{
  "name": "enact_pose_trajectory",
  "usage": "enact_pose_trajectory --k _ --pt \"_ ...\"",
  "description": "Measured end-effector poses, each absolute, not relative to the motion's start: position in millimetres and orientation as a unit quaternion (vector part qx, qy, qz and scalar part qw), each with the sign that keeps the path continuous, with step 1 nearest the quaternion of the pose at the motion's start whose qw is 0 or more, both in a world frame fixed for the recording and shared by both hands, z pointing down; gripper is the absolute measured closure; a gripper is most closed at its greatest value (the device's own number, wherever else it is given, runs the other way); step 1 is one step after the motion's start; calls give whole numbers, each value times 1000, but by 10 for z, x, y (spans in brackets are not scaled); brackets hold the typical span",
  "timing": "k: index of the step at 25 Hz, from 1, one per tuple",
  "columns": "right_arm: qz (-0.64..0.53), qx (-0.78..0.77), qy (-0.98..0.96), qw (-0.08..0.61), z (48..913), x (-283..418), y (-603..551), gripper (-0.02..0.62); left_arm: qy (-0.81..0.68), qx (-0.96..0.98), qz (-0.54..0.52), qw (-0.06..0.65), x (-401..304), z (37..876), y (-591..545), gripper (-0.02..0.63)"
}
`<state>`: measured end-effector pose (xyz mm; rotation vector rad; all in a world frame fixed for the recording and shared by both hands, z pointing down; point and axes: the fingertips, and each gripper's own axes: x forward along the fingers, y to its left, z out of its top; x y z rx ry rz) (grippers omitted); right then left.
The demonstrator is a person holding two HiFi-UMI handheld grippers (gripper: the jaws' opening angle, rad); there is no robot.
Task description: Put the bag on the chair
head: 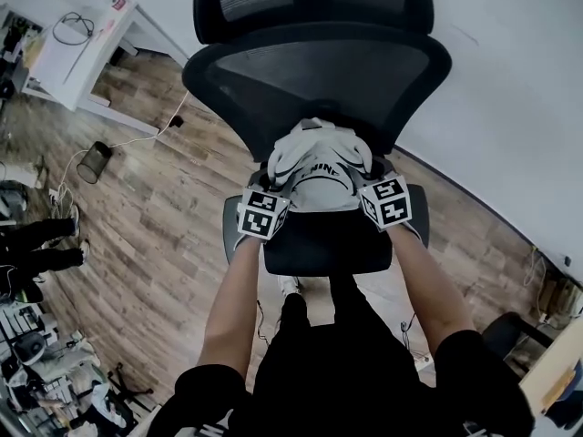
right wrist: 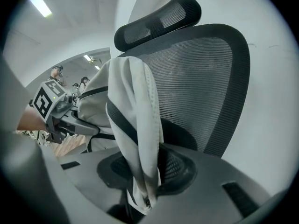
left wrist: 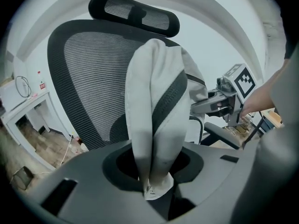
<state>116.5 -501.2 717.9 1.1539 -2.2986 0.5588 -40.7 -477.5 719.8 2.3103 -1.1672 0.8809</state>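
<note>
One white bag [head: 319,167] with dark straps hangs between both grippers, over the rear of the chair [head: 273,80] and close before its mesh back. The left gripper [left wrist: 156,190] pinches a fold of cloth at the bag's left edge, and the right gripper [right wrist: 145,199] pinches its right edge. Nearer the person, the seat [head: 328,244] front lies bare. Wooden floor [head: 155,217] opens wide left of the left gripper. A white wall [head: 510,107] runs beyond the right one.
</note>
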Motion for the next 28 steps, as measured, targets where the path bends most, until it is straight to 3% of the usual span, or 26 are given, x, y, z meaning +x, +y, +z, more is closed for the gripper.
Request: enact_pose_trajectory --k 4,6,10,14,24,28 --pt "196 427 -843 263 7172 1166 -5023 438 -415 826 318 211 -421 7221 -4790 429" --pt "190 427 -842 270 7160 1144 -4989 353 -407 825 312 236 -427 7260 -4764 345" --pt "161 433 -843 277 7057 1120 -4835 297 -407 821 318 244 -499 7287 -4666 239" --pt "146 443 -841 273 6944 1176 -4654 265 -432 816 308 227 -618 7175 -4559 225" --pt "99 476 -846 219 6140 1263 -4070 267 -412 849 302 136 -511 6342 -4237 227" --pt "128 490 -848 160 5715 1160 -3902 341 -402 867 269 116 -312 5957 -4017 238"
